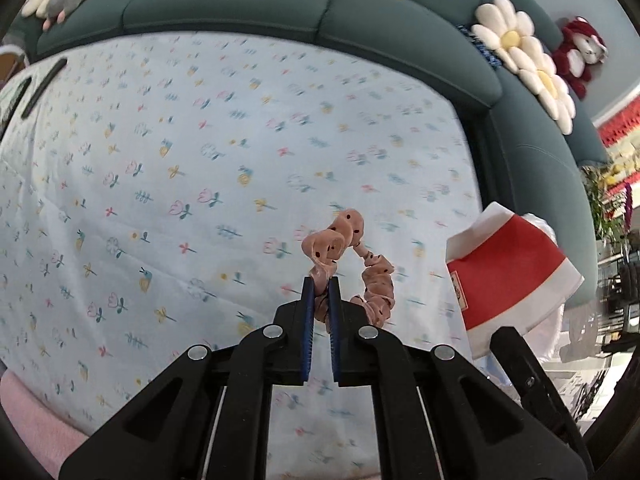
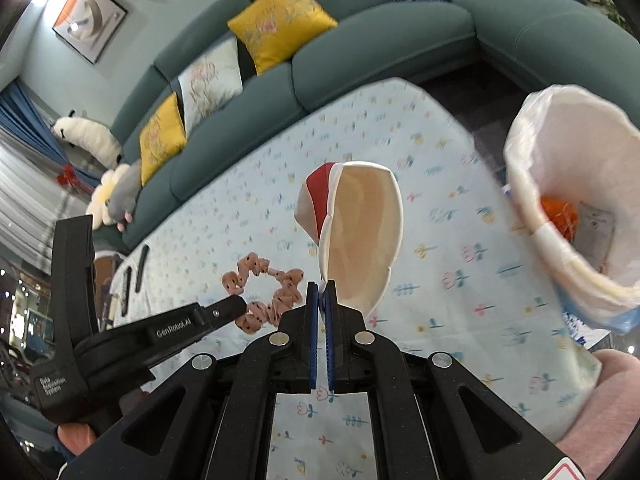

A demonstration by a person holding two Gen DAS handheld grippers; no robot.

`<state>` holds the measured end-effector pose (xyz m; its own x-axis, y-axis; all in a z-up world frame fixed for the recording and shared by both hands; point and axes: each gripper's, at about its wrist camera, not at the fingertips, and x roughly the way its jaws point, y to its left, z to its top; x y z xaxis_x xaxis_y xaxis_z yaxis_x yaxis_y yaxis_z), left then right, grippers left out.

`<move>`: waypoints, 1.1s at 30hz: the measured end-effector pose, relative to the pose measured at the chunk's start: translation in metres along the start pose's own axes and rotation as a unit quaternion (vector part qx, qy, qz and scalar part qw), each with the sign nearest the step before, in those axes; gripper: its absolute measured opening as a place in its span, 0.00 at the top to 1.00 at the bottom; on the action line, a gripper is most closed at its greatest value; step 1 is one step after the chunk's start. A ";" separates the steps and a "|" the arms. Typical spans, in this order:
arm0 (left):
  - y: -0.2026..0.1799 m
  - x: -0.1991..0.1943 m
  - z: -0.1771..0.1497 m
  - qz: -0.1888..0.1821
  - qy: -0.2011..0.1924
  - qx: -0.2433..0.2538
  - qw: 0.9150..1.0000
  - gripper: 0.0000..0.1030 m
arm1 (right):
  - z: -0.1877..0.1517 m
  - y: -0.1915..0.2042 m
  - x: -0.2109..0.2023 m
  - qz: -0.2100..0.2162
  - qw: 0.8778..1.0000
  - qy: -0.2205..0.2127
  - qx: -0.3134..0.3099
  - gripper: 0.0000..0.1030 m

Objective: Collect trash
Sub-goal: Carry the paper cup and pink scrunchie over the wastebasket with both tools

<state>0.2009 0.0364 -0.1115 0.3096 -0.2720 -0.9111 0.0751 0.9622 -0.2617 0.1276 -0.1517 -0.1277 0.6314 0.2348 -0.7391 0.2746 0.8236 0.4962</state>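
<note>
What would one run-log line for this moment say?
left gripper: shut on pink scrunchie | right gripper: shut on paper cup | lined trash bin: beside table

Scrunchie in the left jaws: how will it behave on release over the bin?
Likely floppy: the scrunchie droops in a loose loop from the left gripper, pinched at one gathered spot. Probably very light, thin ruffled fabric. It may snag on the ridged blue pads rather than drop cleanly into the lined bin.

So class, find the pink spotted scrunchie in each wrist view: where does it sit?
Left wrist: scrunchie at lower centre, pinched in the left tool.
Right wrist: scrunchie at lower left of centre, beside the red-and-white paper cup.
Shared landmark: the floral tablecloth.
</note>
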 end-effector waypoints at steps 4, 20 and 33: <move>-0.030 -0.023 -0.008 -0.010 -0.020 0.021 1.000 0.94 | 0.003 -0.007 -0.034 0.007 1.000 -0.028 0.002 0.97; -0.136 -0.074 -0.036 -0.041 -0.059 0.116 0.991 0.94 | 0.023 -0.053 -0.126 0.015 0.993 -0.111 0.029 0.97; -0.207 -0.082 -0.047 -0.067 -0.066 0.173 0.980 0.94 | 0.036 -0.098 -0.168 -0.001 0.987 -0.150 0.049 0.97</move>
<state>0.1151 -0.1407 0.0022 0.3926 -0.4139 -0.8213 0.4332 0.8710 -0.2318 0.0205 -0.2905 -0.0354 0.8131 0.0567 -0.5793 0.3360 0.7670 0.5466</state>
